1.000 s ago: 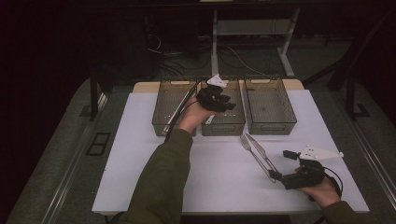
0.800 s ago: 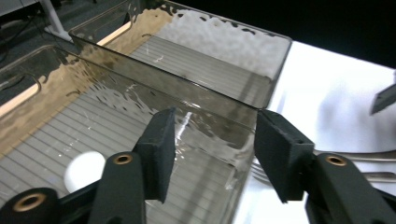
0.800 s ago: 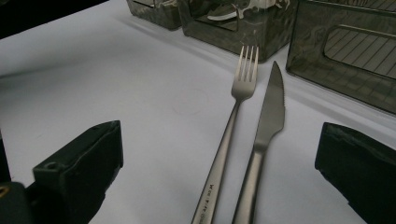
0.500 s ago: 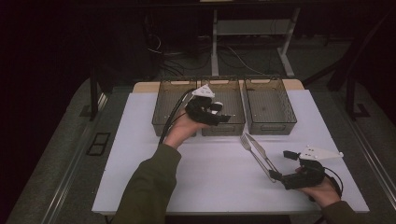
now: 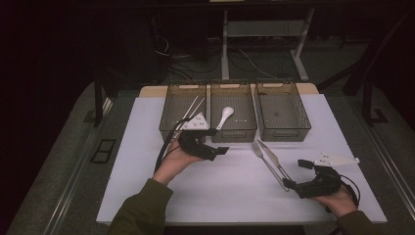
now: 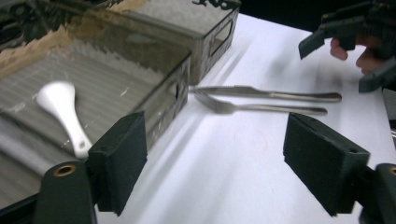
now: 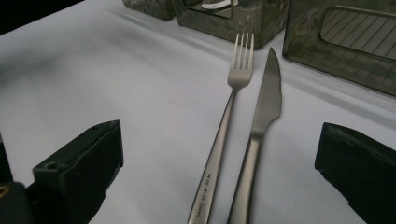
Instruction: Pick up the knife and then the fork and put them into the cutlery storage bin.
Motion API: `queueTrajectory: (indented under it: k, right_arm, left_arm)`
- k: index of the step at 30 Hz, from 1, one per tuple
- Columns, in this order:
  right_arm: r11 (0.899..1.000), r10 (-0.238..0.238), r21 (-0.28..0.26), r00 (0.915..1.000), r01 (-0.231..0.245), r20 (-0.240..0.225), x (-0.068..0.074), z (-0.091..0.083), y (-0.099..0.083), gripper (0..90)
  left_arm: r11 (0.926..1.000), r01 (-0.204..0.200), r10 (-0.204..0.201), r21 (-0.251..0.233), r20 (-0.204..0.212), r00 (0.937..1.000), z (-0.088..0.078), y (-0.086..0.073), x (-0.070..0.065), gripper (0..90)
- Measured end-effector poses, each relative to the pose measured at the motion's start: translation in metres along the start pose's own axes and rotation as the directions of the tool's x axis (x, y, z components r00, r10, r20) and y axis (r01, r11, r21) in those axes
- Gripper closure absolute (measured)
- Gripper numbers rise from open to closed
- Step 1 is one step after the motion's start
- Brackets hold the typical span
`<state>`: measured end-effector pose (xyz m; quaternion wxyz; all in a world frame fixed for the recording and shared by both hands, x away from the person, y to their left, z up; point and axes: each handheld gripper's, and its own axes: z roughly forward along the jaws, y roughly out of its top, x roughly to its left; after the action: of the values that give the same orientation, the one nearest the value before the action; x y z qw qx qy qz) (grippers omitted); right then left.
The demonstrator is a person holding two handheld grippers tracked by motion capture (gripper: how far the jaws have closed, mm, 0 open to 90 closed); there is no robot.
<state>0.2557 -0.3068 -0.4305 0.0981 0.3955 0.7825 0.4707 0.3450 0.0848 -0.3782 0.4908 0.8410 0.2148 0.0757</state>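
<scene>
Nearest, the right tongs (image 5: 292,174) sit low on the white bench (image 5: 147,147) at the near right, jaws wide apart and empty, just at the handles of a fork (image 7: 223,125) and knife (image 7: 261,126) lying side by side. The left tongs (image 5: 218,141), also apart and empty, hover before three bins (image 5: 284,132); the middle bin holds a white spoon (image 5: 225,116), the left one chopsticks (image 5: 192,108).

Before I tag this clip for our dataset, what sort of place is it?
Probably a lab or data-collection workstation, not a kitchen: a white-topped table in a dark room, loose cables on the floor behind, three identical bins in a row, and a fork and knife laid out for sorting.
</scene>
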Motion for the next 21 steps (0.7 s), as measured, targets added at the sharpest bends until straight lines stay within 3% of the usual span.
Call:
queueTrajectory:
  k: [1,5,11,17,21]
  right_arm:
    - [1.0,0.002,0.007,1.0,-0.002,0.003,0.0,0.0,0.0,5.5]
    - [1.0,0.01,0.016,0.9999,-0.01,0.01,0.001,-0.001,0.002,7.5]
    - [0.999,0.031,0.031,0.999,-0.033,0.032,-0.001,-0.003,0.004,15.0]
    - [0.997,0.042,0.055,0.9975,-0.045,0.058,-0.005,-0.004,0.007,23.5]
    - [0.996,0.045,0.075,0.9958,-0.051,0.08,-0.008,-0.003,0.011,28.6]
  left_arm:
    - [0.9999,0.011,-0.011,-0.002,-0.009,0.9999,-0.002,-0.005,-0.002,17.7]
    - [0.9994,0.035,-0.035,-0.005,-0.032,0.9989,-0.013,-0.023,-0.009,13.5]
    - [0.9985,0.047,-0.048,-0.029,-0.059,0.9971,-0.031,-0.046,-0.019,9.6]
    - [0.9971,0.072,-0.073,-0.024,-0.059,0.9955,-0.044,-0.065,-0.023,1.6]
    - [0.9977,0.064,-0.065,-0.02,-0.06,0.996,-0.049,-0.076,-0.026,0.0]
